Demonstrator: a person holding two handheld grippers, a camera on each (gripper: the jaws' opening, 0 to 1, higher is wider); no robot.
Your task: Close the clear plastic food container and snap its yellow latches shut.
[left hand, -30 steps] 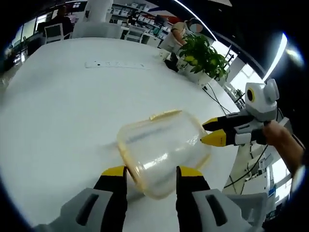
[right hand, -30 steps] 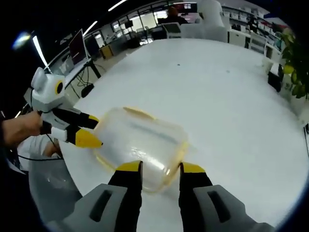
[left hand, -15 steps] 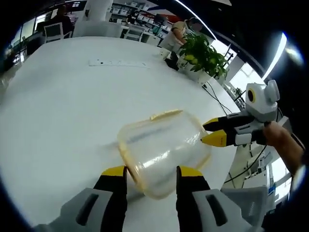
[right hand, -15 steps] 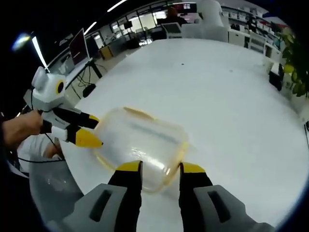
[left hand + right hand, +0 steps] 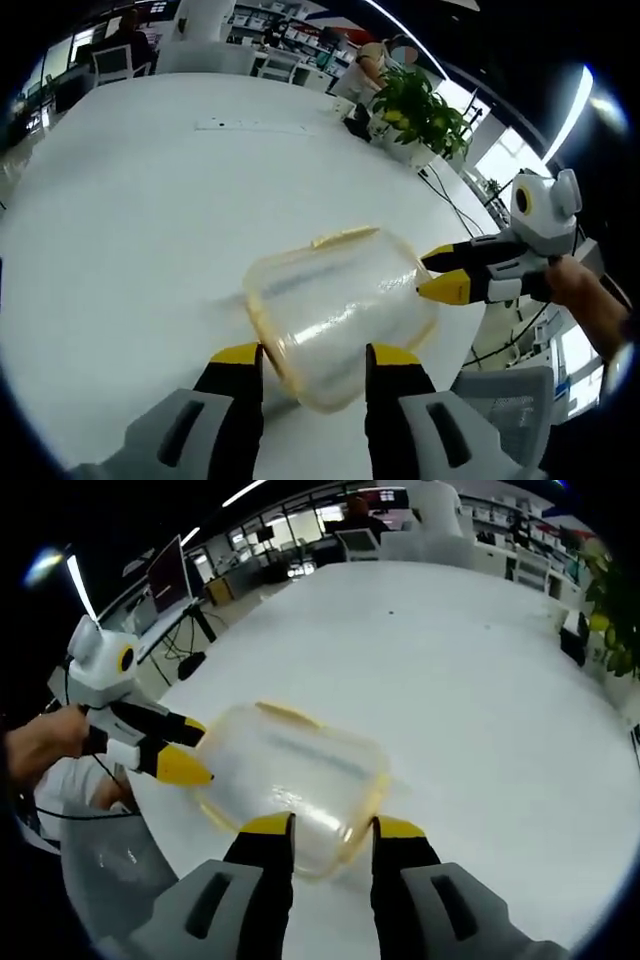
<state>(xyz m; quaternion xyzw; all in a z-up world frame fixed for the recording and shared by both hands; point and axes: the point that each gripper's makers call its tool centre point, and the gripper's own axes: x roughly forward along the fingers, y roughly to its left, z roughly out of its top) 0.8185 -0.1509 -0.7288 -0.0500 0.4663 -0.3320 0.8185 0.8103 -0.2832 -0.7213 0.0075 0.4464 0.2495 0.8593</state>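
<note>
Left gripper view: my left hand-held gripper (image 5: 310,355) has its jaws apart, straddling the near end of the container (image 5: 335,310), which lies straight ahead on the white tabletop (image 5: 120,220). Whether the tips touch the plastic I cannot tell. The container's long axis runs away from me, slanting up and right. One yellow latch (image 5: 343,237) sits on its far long edge; a yellow rim band (image 5: 265,335) wraps the near-left side.

My right hand-held gripper (image 5: 445,272) comes in from the right, its tips slightly apart and at or just beside the container's far right corner.

Right gripper view: same layout mirrored. The right hand-held gripper (image 5: 330,828) brackets the other end of the container (image 5: 295,780), jaws apart. The left one (image 5: 190,748) meets the opposite corner.

Judgement: both tools equally near, one at each end. Nothing blocks the latches. A plant (image 5: 425,115) and chair (image 5: 500,405) stand well clear beyond the tabletop edge.
</note>
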